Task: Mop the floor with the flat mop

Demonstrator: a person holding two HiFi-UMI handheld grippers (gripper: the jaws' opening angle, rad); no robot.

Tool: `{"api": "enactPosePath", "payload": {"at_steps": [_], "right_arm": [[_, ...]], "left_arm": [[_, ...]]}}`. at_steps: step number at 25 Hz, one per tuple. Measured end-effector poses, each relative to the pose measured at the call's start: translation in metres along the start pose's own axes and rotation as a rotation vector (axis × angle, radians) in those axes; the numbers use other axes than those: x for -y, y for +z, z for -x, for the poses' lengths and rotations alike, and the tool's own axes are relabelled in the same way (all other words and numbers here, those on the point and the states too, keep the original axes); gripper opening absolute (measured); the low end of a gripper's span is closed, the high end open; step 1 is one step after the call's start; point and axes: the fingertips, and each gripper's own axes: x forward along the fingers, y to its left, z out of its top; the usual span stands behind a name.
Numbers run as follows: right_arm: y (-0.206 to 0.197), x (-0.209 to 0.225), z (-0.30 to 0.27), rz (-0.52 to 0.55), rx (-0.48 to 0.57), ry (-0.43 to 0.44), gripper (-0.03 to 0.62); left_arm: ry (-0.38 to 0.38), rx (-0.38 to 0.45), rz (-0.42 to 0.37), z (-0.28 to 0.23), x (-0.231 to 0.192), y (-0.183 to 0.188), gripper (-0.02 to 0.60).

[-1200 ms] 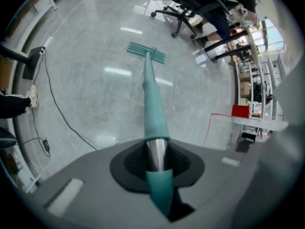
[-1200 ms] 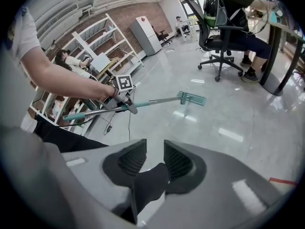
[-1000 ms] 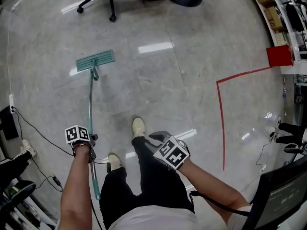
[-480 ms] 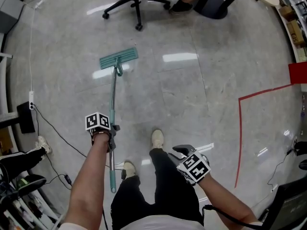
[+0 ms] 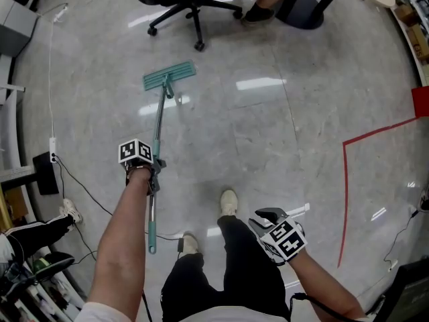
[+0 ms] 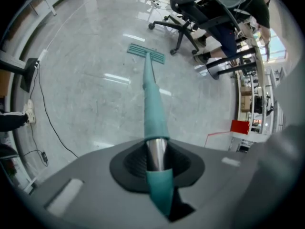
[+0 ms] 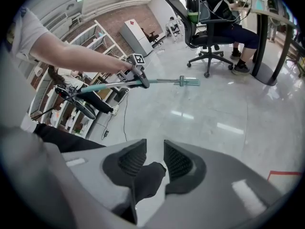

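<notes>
Left hand-held gripper (image 6: 156, 159) clamped, right (image 7: 155, 159) ajar

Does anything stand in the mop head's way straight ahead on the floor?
Yes: the left tongs hold the flat mop, and just beyond its head an office chair's wheeled base stands, with a seated person's shoe further right.

Teal flat mop (image 5: 157, 129), head on floor

Office chair (image 5: 193, 9), red floor tape (image 5: 342, 200)
</notes>
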Motion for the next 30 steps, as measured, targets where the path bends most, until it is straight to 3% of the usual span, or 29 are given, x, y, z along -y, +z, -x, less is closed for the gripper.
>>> {"api": "enactPosePath", "payload": {"at_steps": [4,8,16,24,30], "right_arm": [[-0.001,0.001,0.006,-0.019,0.004,-0.017,0.114],[-0.004,0.0,0.013,-0.048,0.014,-0.028,0.112],[0.008,-0.021,0.007,-0.024,0.045,-0.033,0.112],[0.006,-0.072,-0.018,0.034,0.029,0.007,0.114],[-0.011,-0.106,-0.037,0.066,-0.015,0.041,0.112]], "left_arm": [[-0.039,0.015,0.037,0.016,0.016,0.041,0.072],[0.011,0.026,-0.007,0.026,0.004,0.028,0.072],[0.058,0.025,-0.094,0.044,-0.04,-0.089,0.072],[0.055,0.004,-0.074,0.036,-0.074,-0.218,0.072],[0.047,-0.037,-0.05,0.013,-0.099,-0.285,0.072]]}}
